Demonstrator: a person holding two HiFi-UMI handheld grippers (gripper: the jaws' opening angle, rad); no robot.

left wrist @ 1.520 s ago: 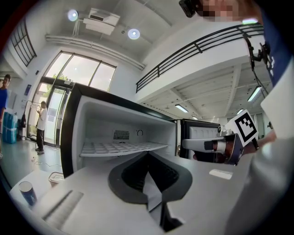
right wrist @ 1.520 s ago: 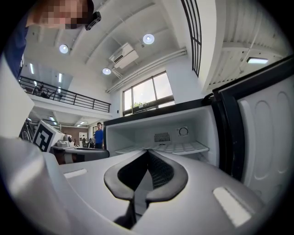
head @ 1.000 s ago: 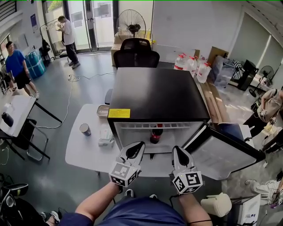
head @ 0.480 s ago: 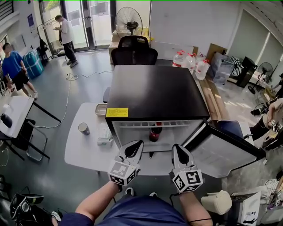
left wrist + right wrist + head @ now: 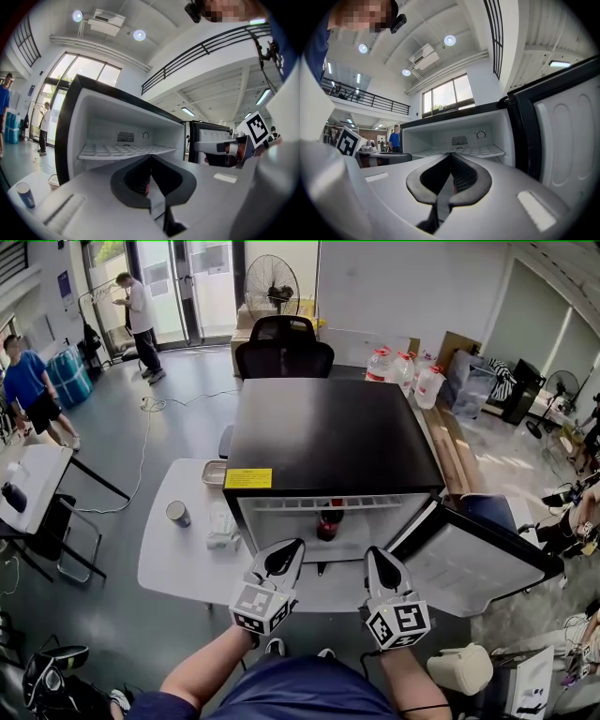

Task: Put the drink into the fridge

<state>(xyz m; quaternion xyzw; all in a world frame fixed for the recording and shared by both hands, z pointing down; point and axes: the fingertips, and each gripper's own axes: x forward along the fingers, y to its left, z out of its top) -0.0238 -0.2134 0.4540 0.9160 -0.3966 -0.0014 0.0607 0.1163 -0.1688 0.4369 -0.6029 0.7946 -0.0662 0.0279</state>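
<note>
A dark drink bottle (image 5: 329,521) with a red cap stands inside the open black mini fridge (image 5: 333,442), below its white wire shelf (image 5: 122,150). The fridge door (image 5: 473,559) hangs open to the right. My left gripper (image 5: 292,546) is shut and empty, held just in front of the fridge opening, left of the bottle. My right gripper (image 5: 375,554) is also shut with nothing in it, a little right of the bottle. In the left gripper view a sliver of the bottle (image 5: 147,183) shows behind the closed jaws.
The fridge stands on a white table (image 5: 178,559) that carries a paper cup (image 5: 177,514), a metal tray (image 5: 217,475) and a small clear pack (image 5: 223,529). An office chair (image 5: 283,351) is behind the fridge. People stand at the far left.
</note>
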